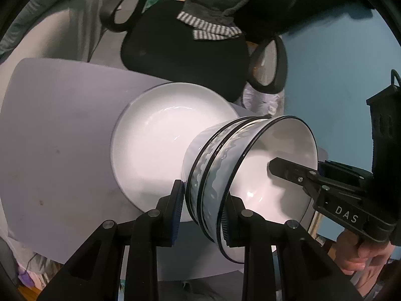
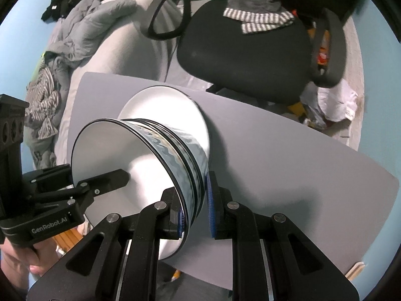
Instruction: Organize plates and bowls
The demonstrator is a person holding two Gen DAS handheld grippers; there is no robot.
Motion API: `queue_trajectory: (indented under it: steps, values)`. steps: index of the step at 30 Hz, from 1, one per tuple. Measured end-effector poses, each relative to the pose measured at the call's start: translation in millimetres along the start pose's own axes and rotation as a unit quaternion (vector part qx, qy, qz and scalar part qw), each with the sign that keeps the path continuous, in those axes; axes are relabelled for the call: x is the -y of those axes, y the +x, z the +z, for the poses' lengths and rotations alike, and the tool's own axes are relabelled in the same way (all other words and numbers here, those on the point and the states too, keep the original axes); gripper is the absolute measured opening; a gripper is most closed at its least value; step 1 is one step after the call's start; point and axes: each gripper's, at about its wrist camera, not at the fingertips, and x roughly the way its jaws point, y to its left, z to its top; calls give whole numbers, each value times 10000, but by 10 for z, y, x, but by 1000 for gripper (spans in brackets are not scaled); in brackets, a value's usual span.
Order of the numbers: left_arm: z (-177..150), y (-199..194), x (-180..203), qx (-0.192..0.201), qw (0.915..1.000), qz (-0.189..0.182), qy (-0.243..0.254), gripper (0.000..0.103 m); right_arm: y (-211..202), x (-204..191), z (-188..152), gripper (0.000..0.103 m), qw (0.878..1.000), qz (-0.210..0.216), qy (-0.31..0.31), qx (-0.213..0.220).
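Observation:
A stack of bowls [image 1: 220, 160] with blue wave bands and black rims sits on a white plate [image 1: 150, 145] on the grey table [image 1: 62, 138]. My left gripper [image 1: 203, 210] is shut on the near wall of the stack, one finger inside, one outside. My right gripper [image 2: 194, 205] is shut on the opposite wall of the same bowls [image 2: 175, 145], one finger inside the top bowl. The plate [image 2: 163, 105] shows behind the bowls in the right wrist view. Each gripper shows in the other's view, the right one [image 1: 288, 170] and the left one [image 2: 110, 178].
A black office chair [image 2: 245, 57] with a striped grey garment stands beyond the table's far edge [image 2: 150, 77]. A bed with grey clothes [image 2: 87, 32] lies at the left. A white bag [image 2: 333, 105] lies on the floor at the right.

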Motion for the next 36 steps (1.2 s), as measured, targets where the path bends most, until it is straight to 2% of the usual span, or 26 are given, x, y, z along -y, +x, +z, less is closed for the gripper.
queue_trajectory:
  steps: [6, 10, 26, 32, 33, 34, 36]
  values:
    - [51, 110, -300, -111, 9996, -43, -267, 26, 220, -164, 116, 16, 9998, -10, -22, -175]
    - [63, 160, -360, -189, 9995, -5, -243, 26, 351, -218, 134, 16, 9996, -51, 14, -286]
    - [107, 154, -352, -202, 9998, 56, -34, 26, 401, -255, 184, 16, 9994, -188, 171, -221]
    - [93, 173, -302, -197, 9996, 220, 44, 27, 399, -291, 201, 16, 9994, -283, 167, -145]
    - [92, 168, -301, -177, 9996, 229, 47, 27, 397, -297, 203, 18, 9994, -266, 169, -144]
    - [98, 168, -308, -155, 9996, 237, 40, 28, 397, -297, 203, 19, 9994, -252, 169, -150]
    - [102, 133, -312, -58, 9994, 333, 42, 41, 391, -294, 198, 23, 9995, -211, 171, -171]
